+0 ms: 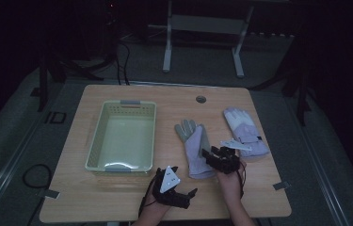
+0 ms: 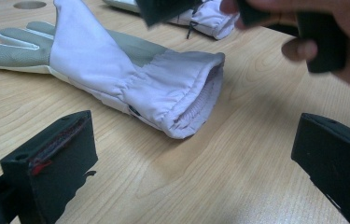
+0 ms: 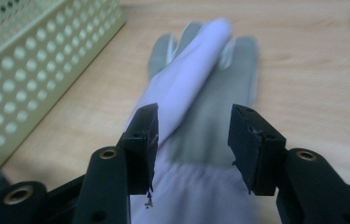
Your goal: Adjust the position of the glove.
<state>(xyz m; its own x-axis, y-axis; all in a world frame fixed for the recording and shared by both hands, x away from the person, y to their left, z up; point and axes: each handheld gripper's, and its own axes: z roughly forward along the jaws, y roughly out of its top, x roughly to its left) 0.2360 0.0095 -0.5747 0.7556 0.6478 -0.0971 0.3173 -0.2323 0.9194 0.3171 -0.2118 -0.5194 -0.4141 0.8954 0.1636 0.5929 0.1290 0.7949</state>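
A pale lilac glove with a grey palm lies flat on the wooden table, fingers away from me, its cuff near my hands. My right gripper hovers just above that cuff. In the right gripper view its jaws stand apart over the glove, and the pads are not pressing on the cloth. My left gripper rests low near the table's front edge and points at the cuff. Its jaws are wide apart with bare wood between them, short of the glove. A second glove lies to the right.
A pale green perforated basket stands on the left half of the table with nothing in it; its wall is close to the left of the glove. A round cable hole sits near the far edge. The second glove's cuff lies beyond my right hand.
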